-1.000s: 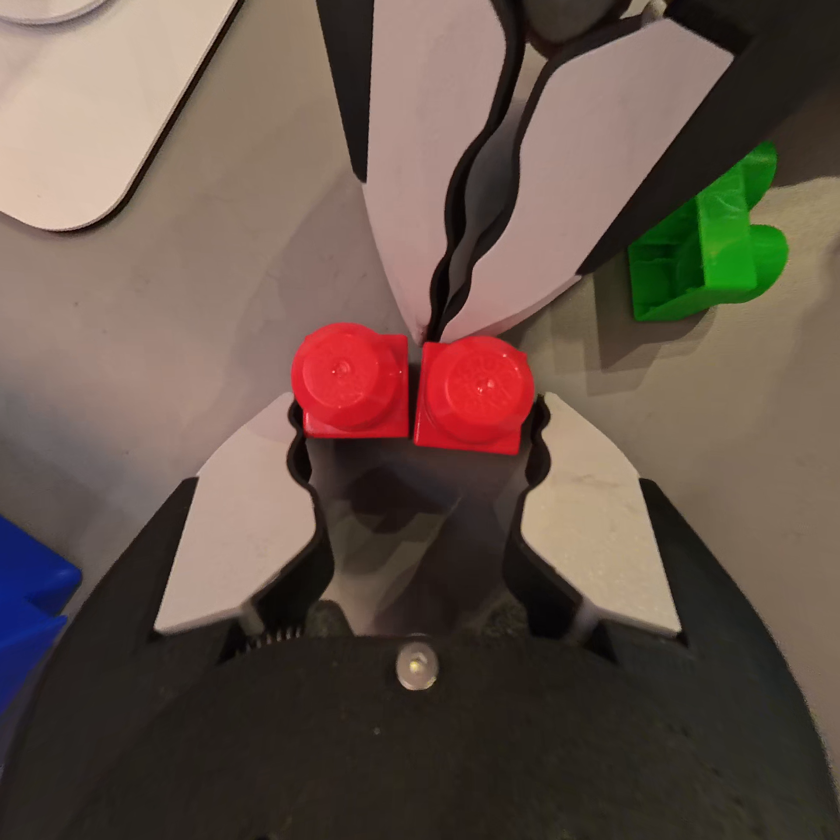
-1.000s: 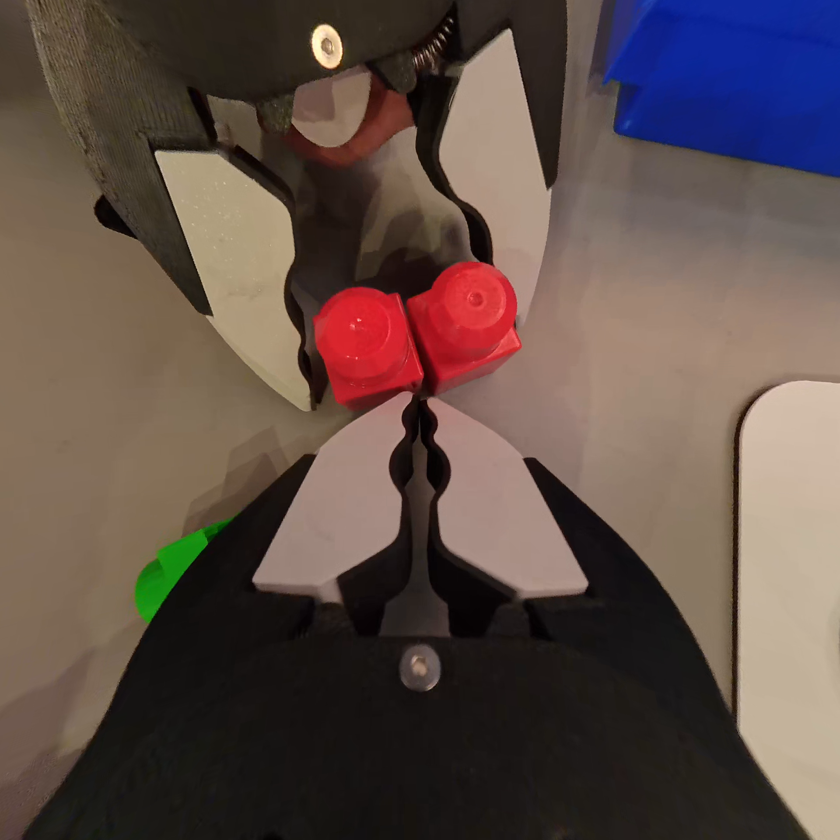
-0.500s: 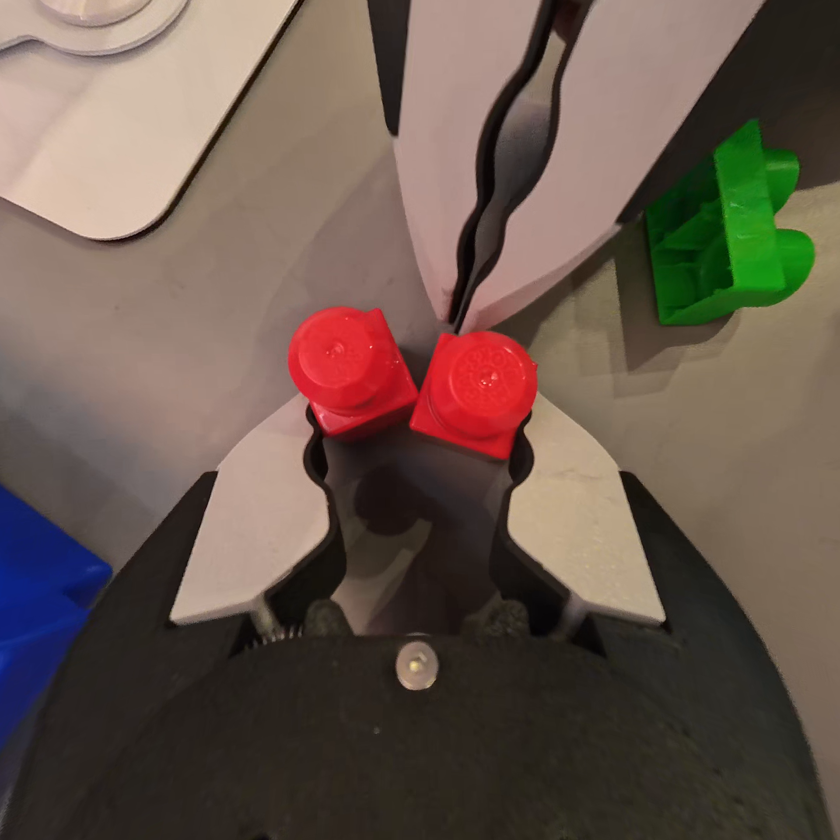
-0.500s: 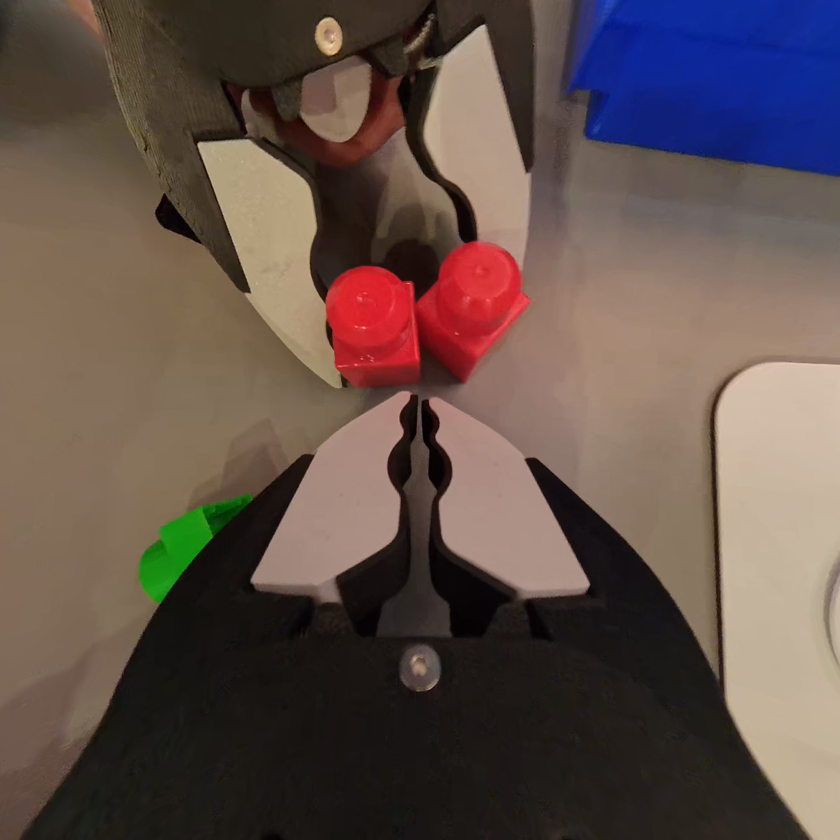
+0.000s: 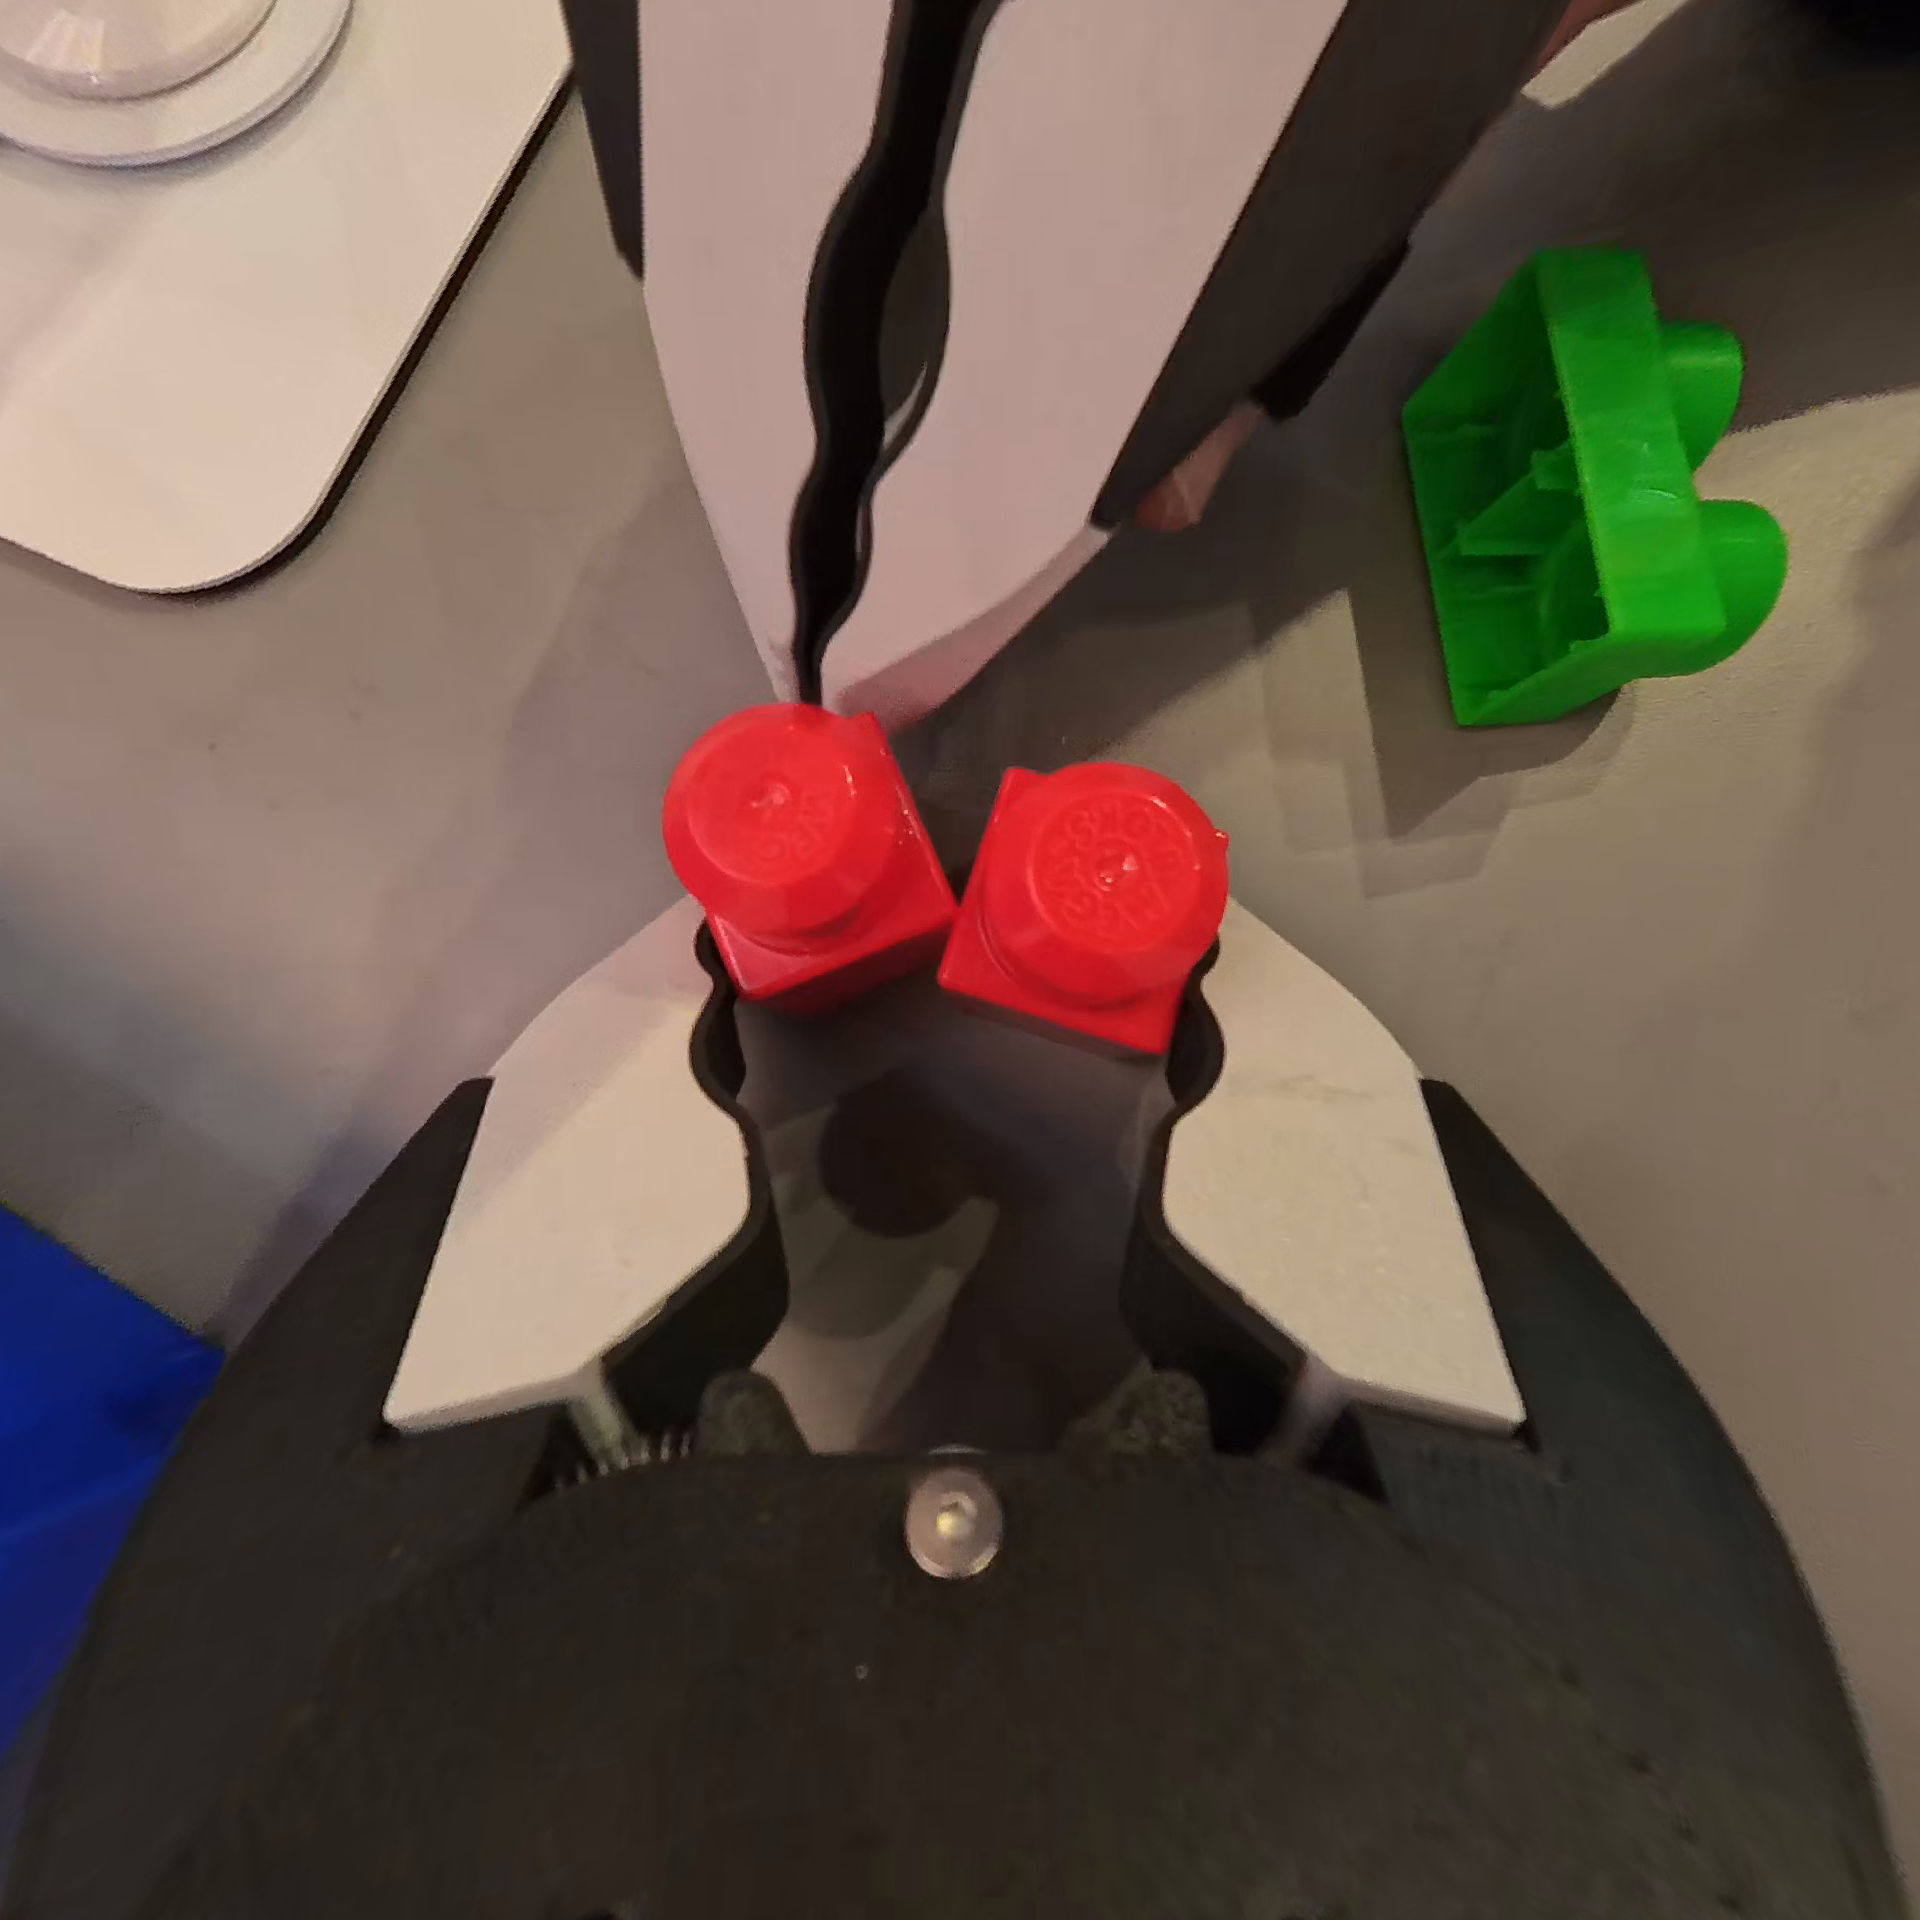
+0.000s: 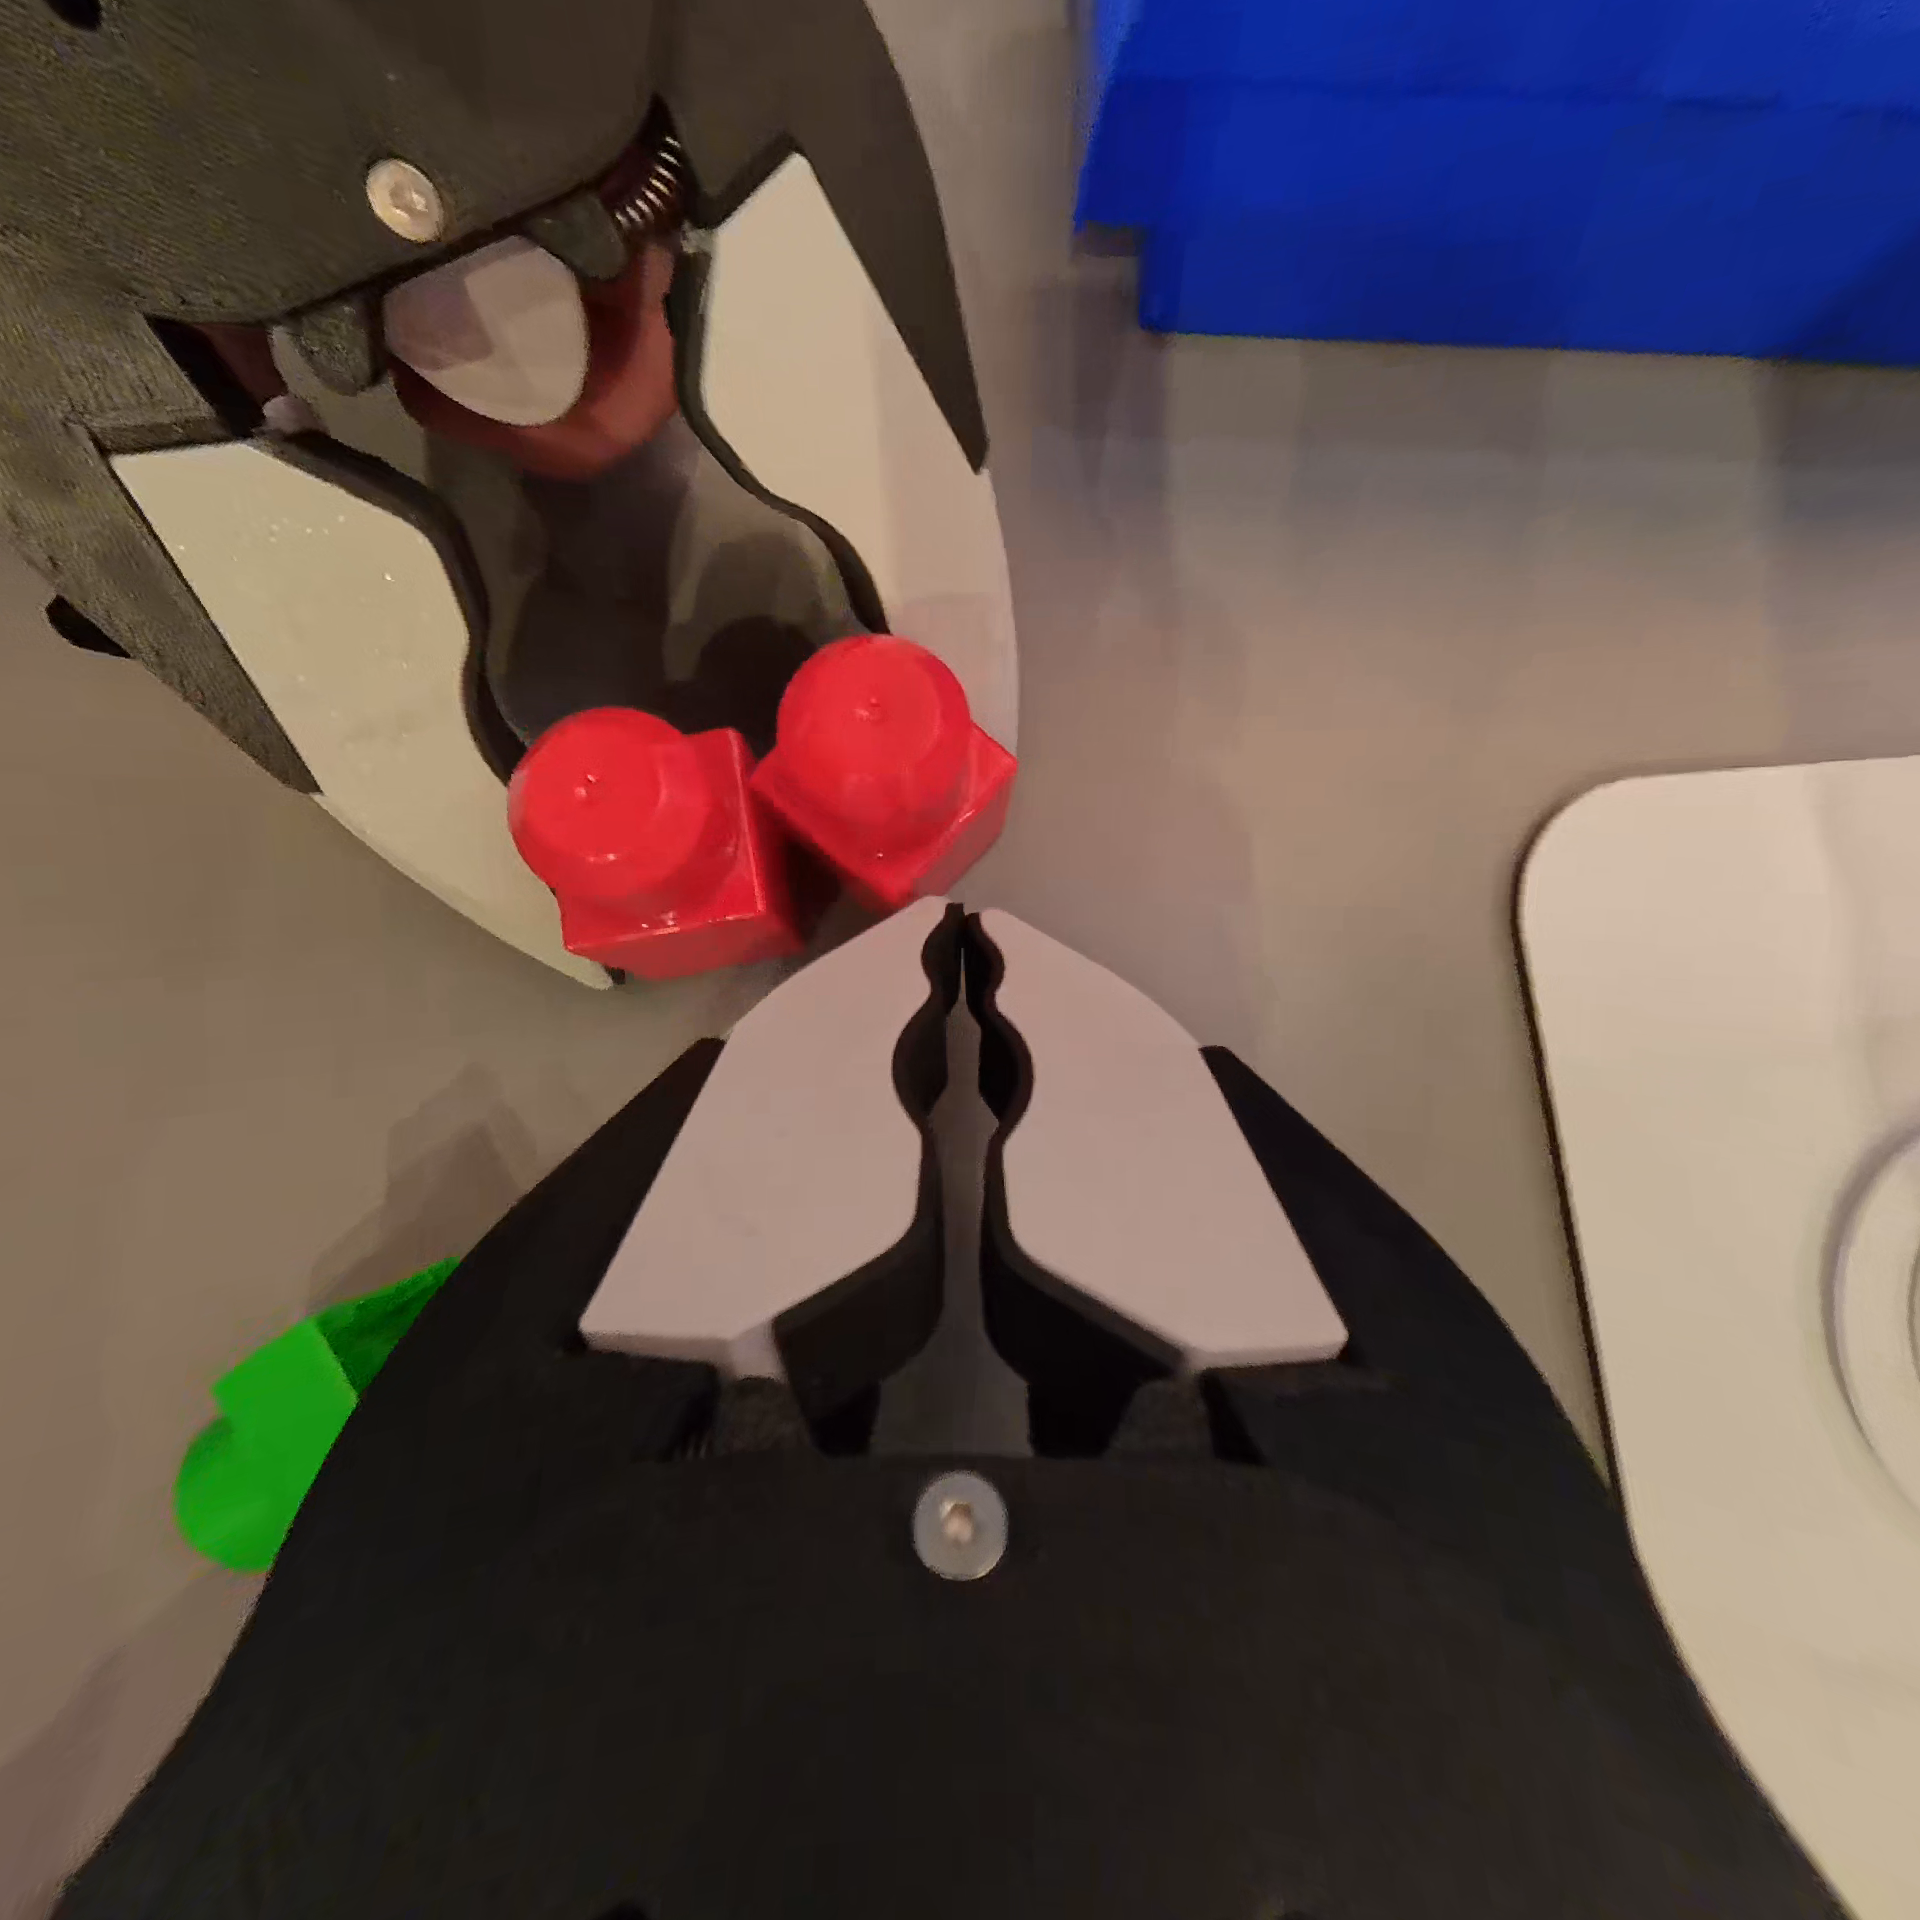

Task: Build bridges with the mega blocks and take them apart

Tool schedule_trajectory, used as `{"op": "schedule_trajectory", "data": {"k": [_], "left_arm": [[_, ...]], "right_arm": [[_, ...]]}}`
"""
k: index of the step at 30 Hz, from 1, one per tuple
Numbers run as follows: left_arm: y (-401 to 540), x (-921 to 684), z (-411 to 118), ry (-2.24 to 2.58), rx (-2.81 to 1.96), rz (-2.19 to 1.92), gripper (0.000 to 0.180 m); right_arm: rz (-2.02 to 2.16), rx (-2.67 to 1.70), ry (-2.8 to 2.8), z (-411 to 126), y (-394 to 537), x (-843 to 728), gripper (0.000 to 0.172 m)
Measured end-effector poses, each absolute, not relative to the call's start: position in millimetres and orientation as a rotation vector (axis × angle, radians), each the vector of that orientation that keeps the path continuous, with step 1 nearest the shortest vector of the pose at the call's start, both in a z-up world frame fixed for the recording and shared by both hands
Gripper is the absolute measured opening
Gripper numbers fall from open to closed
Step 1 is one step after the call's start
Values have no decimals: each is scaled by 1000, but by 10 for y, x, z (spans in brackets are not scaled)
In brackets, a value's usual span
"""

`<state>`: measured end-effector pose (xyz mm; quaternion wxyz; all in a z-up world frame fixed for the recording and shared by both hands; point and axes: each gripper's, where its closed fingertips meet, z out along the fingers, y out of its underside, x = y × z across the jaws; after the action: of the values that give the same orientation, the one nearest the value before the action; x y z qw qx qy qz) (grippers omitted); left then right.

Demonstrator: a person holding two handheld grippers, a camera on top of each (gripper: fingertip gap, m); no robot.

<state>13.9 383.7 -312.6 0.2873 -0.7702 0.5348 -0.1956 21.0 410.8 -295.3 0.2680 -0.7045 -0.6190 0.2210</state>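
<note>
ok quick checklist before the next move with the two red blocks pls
1. Both red blocks upright, studs up: ok, left one, right one.
2. Red blocks lined up square to each other: not ok, they sit angled with a wedge gap at the far side.
3. Left hand-held gripper open around the pair: ok; whether its fingers press on them: cannot tell.
4. Right hand-held gripper shut, holding nothing: ok, tips at the blocks' far side.
5. Green block ready to place: not ok, it lies on its side, apart on the table.
6. Blue bin clear of the work spot: ok.
</note>
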Motion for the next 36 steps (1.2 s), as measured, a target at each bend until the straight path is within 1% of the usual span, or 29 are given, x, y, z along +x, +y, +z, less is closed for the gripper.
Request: {"op": "schedule_trajectory", "data": {"k": [3, 24, 30, 36], "left_arm": [[3853, 138, -3132, 1422, -2064, -517, 88], [3863, 136, -3111, 1438, -2026, -513, 86], [3858, 119, -3066, 1436, -2021, -541, 84], [3855, 95, -3082, 1450, -2031, -552, 86]], "right_arm": [[636, -1861, -1738, -2958, 3985, 145, 0], [670, -1848, -1769, -2996, 3903, 148, 1], [661, -1854, -1722, -2866, 3997, 265, 6], [694, -1855, -1623, -2586, 4131, 469, 6]]}}
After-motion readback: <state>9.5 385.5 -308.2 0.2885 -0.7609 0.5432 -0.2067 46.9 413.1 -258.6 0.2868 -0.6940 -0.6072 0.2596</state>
